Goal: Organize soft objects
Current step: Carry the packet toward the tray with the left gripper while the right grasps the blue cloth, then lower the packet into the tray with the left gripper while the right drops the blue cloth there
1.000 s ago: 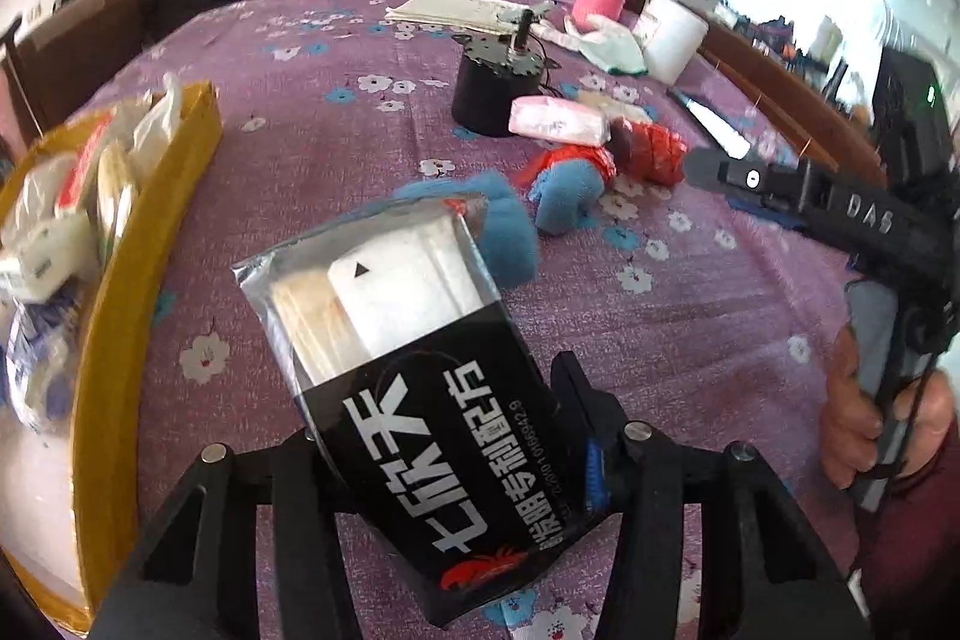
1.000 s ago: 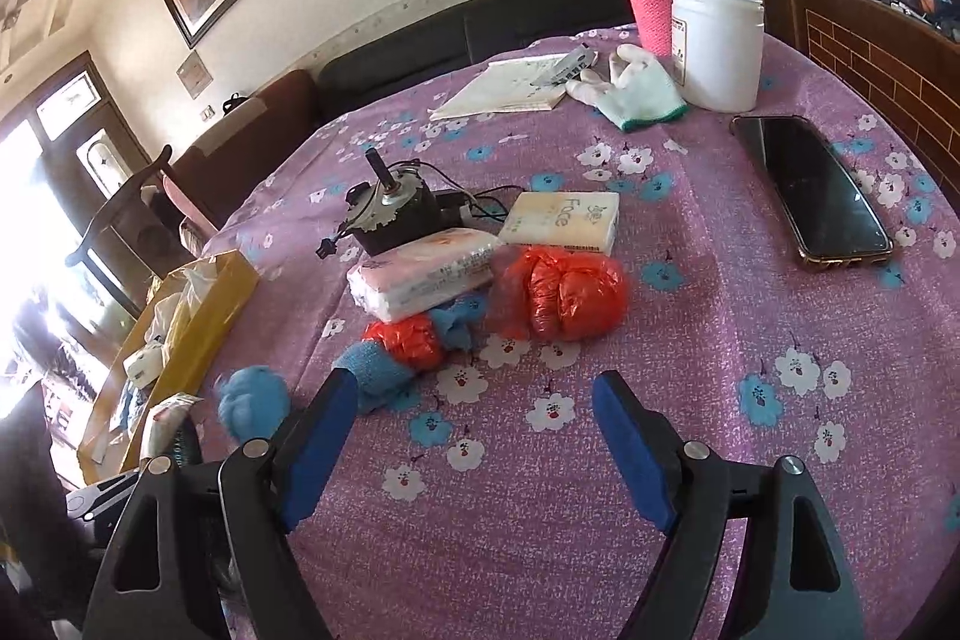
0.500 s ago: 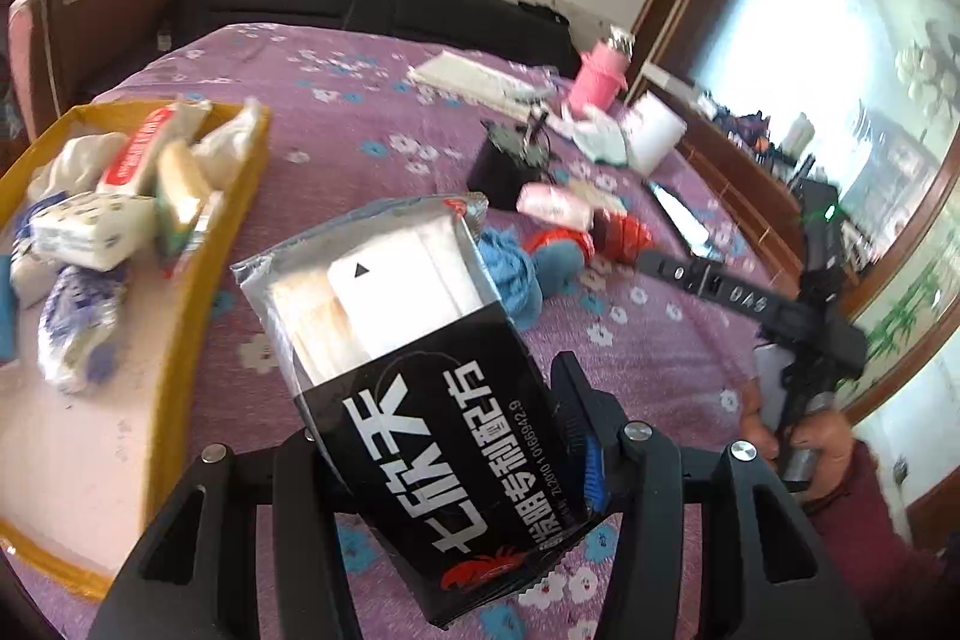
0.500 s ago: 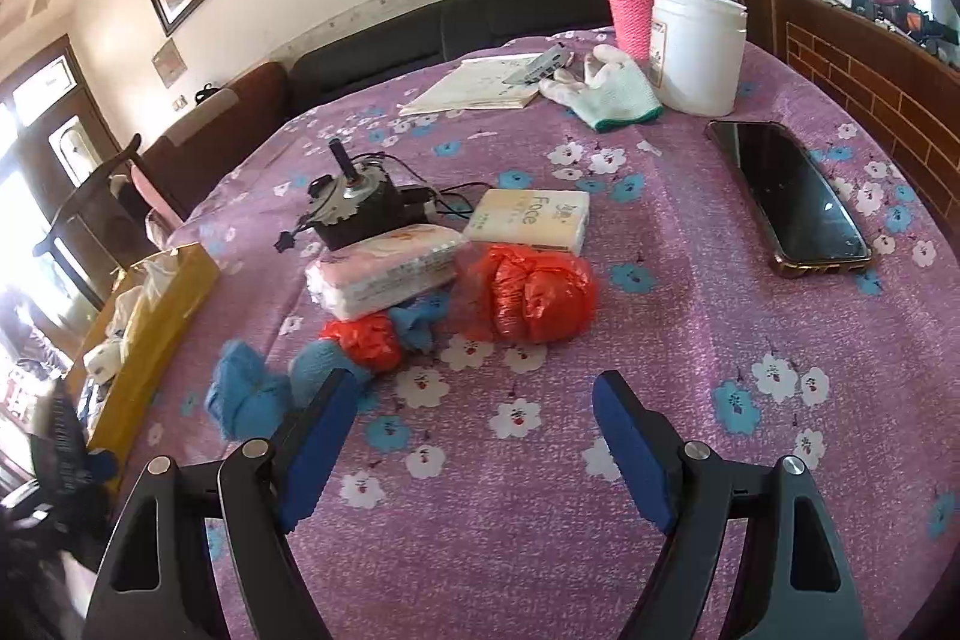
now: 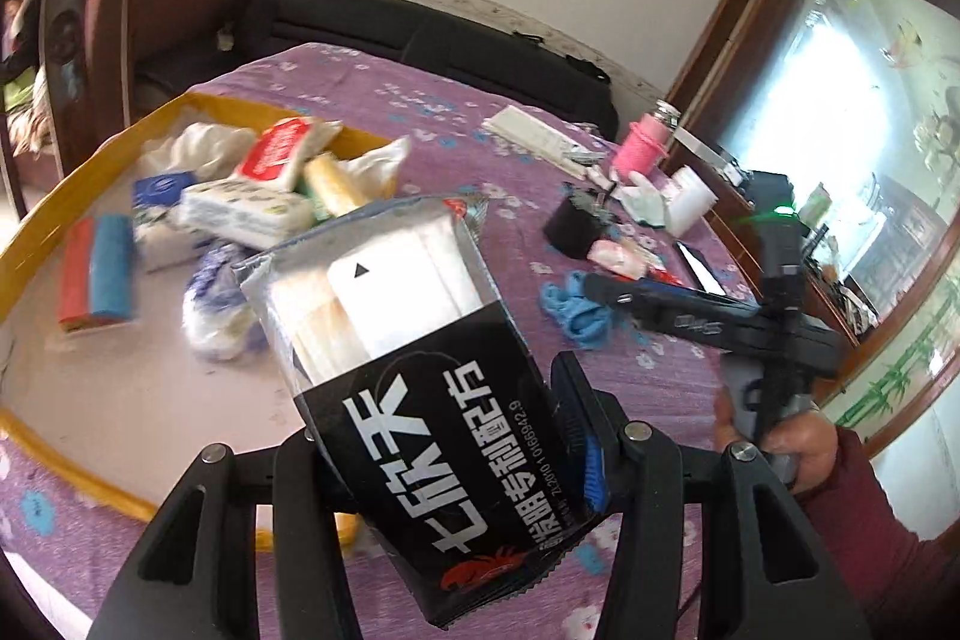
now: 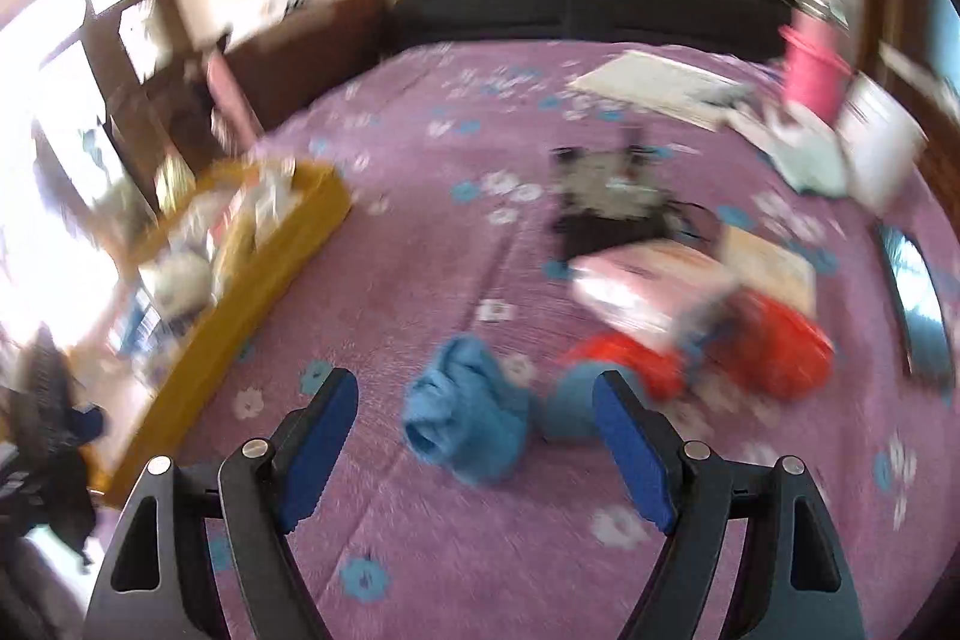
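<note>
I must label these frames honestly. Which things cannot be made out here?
- Left wrist view: the black-and-silver foil packet hides part of the yellow tray and the left gripper pads.
- Right wrist view: motion blur smears the pink-and-white tissue pack print and the blue cloth.

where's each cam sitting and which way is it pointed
Left wrist: on the left gripper, facing its black-and-silver packet above the yellow tray; the right hand shows.
Right wrist: on the right gripper, open, looking low across the purple tablecloth at a blue cloth; blurred.
Shared: tray, blue cloth, pink bottle, black motor.
</note>
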The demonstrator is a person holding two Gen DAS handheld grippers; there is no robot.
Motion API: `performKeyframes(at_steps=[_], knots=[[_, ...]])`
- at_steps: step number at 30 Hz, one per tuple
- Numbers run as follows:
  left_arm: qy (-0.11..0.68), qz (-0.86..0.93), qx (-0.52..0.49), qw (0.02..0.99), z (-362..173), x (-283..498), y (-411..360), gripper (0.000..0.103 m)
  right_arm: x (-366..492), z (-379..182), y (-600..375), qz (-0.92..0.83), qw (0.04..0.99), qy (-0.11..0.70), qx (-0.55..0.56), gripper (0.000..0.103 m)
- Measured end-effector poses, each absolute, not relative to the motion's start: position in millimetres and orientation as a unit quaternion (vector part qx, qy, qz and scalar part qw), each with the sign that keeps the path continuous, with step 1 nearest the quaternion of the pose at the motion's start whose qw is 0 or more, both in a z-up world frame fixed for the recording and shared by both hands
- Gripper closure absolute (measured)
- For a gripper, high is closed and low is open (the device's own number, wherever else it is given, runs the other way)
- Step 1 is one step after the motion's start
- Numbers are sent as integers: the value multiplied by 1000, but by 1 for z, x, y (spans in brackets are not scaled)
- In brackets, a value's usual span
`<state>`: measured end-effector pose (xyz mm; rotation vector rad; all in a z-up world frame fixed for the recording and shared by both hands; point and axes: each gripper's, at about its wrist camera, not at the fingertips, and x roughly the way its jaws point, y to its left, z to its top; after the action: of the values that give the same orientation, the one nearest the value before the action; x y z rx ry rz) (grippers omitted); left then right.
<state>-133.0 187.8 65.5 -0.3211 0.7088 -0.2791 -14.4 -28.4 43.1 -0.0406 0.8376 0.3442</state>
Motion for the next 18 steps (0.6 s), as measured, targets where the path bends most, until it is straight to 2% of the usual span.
performKeyframes(at_steps=[2,3,4,5,7,18], knots=[[343,-124,-167,916,63,-136,201,53,-3,30,-13,147,893,421,-54,23],[342,-116,-174,916,62,-138,210,53,1,25,-7,142,891,427,-64,31],[341,-111,-177,917,61,-140,215,53,4,20,-3,136,887,434,-74,46],[341,-105,-180,917,60,-142,222,53,7,16,-1,127,885,441,-81,52],[343,-93,-190,915,56,-143,235,53,6,16,-6,121,888,437,-73,58],[326,-17,-203,923,59,-152,294,53,-21,63,2,170,898,404,-38,60]])
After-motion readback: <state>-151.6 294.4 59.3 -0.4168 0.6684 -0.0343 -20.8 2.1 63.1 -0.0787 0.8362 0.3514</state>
